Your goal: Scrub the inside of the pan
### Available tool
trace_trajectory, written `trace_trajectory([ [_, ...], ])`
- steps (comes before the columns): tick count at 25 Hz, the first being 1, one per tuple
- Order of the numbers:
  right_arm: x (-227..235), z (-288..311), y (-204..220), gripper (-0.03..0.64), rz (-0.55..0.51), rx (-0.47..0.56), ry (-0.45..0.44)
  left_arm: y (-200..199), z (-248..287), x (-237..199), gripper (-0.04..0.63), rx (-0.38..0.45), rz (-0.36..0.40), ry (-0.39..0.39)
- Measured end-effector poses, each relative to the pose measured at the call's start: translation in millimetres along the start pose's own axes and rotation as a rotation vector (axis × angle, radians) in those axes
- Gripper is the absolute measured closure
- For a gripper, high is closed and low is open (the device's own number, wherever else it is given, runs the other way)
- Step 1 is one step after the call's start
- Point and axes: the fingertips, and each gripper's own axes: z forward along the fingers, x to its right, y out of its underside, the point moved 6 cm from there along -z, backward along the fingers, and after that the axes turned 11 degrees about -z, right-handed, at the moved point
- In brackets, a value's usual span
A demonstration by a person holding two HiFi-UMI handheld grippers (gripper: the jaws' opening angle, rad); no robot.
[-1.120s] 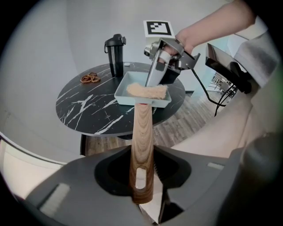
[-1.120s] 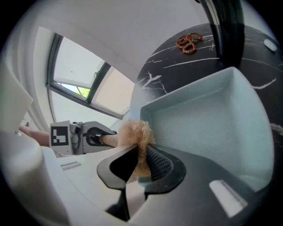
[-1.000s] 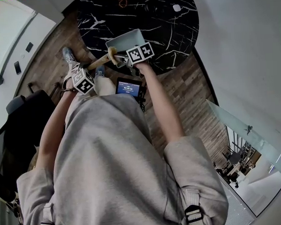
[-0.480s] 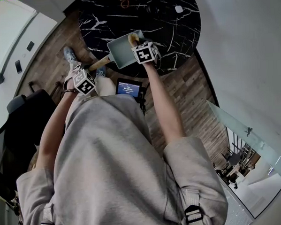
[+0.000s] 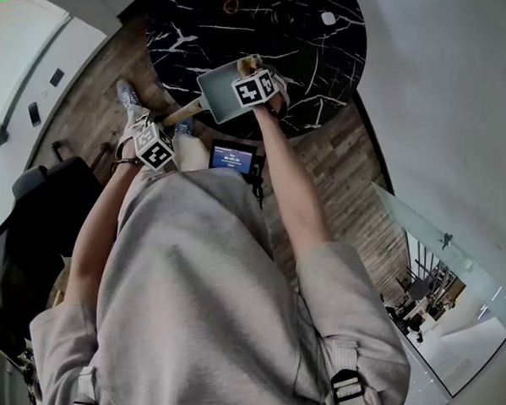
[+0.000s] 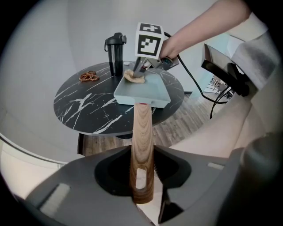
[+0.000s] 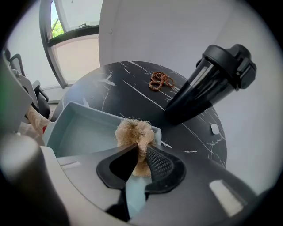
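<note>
A pale blue-grey square pan with a wooden handle is over the near edge of the black marble table. My left gripper is shut on the handle's end, its marker cube showing in the head view. My right gripper is shut on a tan fibrous scrubber. The scrubber sits inside the pan against its far right corner and rim. In the head view the scrubber shows just beyond the right gripper's cube.
A black bottle and a brown beaded loop are on the table behind the pan. A small white piece lies near the table's right edge. A lit screen hangs at the person's waist. A dark chair stands at the left.
My right gripper has swung the scrubber across the pan, from the handle side to the far right corner, and its cube has turned. The left gripper and handle have stayed put.
</note>
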Motion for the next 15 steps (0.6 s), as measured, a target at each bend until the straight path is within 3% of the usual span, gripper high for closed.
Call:
trace_trajectory([
  [9,-9.5,13.6,-4.9,0.54,0.031,-0.011,-0.037,1.2,-0.2,0.1,0.476,0.008,-0.008,0.007],
  [15,-17.9,13.6,-11.4,0.552,-0.041,-0.006,-0.056,1.7,1.6,1.3,0.477,-0.006,-0.003,0.014],
])
